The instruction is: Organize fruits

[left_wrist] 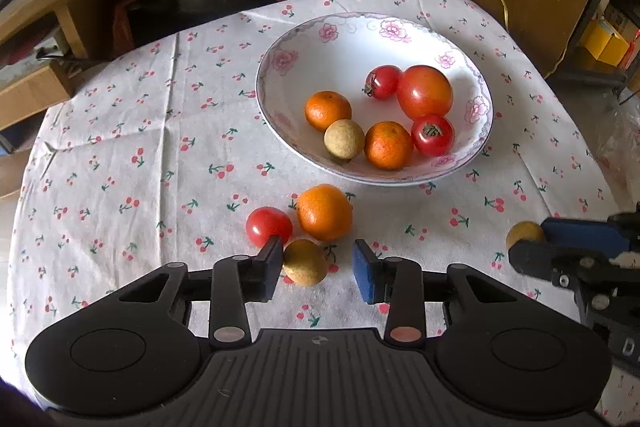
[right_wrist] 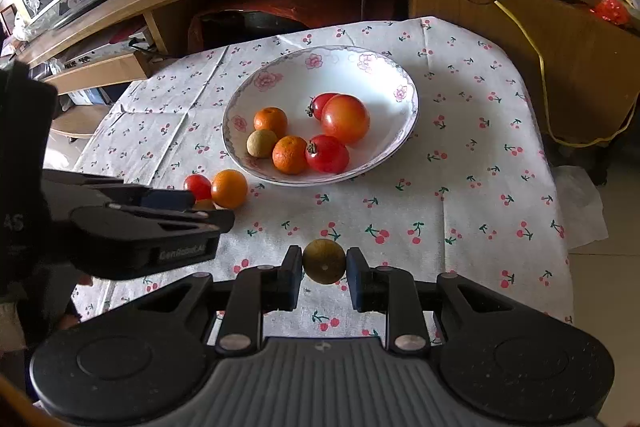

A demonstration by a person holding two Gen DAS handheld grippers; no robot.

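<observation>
Faintly, "GenRobot.AI" read on left gripper (right_wrist: 200, 205), jaws wide beside tan longan (left_wrist: 305, 262). Right gripper (right_wrist: 323, 269) pinched round brownish longan (right_wrist: 324, 261).

Left gripper (left_wrist: 318, 269) sits low and level, jaws spread wide, the left pad (left_wrist: 272, 263) touching a small tan fruit (left_wrist: 305, 262) while the right pad stands clear of it. Right gripper (right_wrist: 323, 273) is level too, jaws closed in on a round brownish fruit (right_wrist: 324, 261), a pad pressed against each side. From the right wrist view, the left gripper reaches in from the left edge, gloved hand (right_wrist: 24, 187) behind it.
</observation>
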